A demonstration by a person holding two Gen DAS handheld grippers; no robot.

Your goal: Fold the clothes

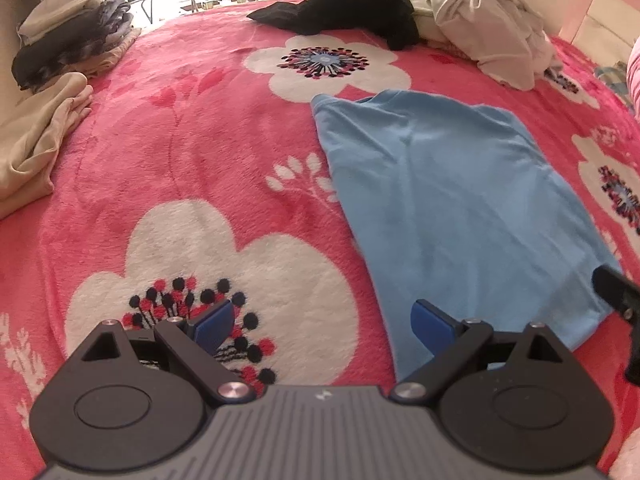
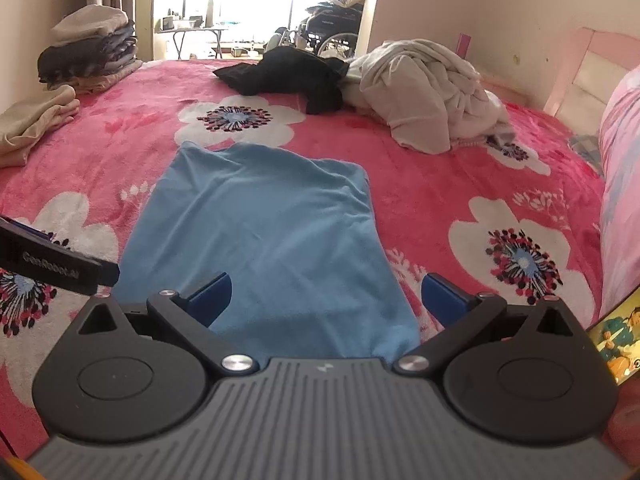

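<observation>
From the left wrist view, the left gripper [image 1: 322, 326] hangs over the pink flowered blanket [image 1: 192, 128] on the bed, its jaws spread wide with nothing between them. One blue pad sits above a white flower of the blanket, the other above the near left edge of the light blue garment [image 1: 460, 200]. That garment lies flat, folded into a long panel running away from the camera, to the right of the gripper's middle line. At the right border a black piece of the right gripper [image 1: 616, 292] pokes in over the garment's near right corner. To the far left lie a loose beige cloth [image 1: 40, 136] and, behind it, a stack of folded clothes [image 1: 76, 36]. Across the far side sit a black garment [image 1: 348, 8] and a rumpled heap of white clothes [image 1: 488, 28].

From the right wrist view, the right gripper [image 2: 326, 300] hangs straight over the near end of the blue garment [image 2: 272, 232], jaws likewise wide apart and gripping nothing; the cloth lies below the gap, untouched as far as can be seen. Here the garment fills the middle of the picture, and its far edge shows clearly. A black finger of the left gripper [image 2: 60, 266], with lettering on it, enters from the left, just beside the garment's left edge. Only this view gives the pink striped bedding [image 2: 622, 184] along the right, a wheelchair [image 2: 332, 24] in the bright doorway, and a colourful printed object [image 2: 616, 340] at the lower right.
</observation>
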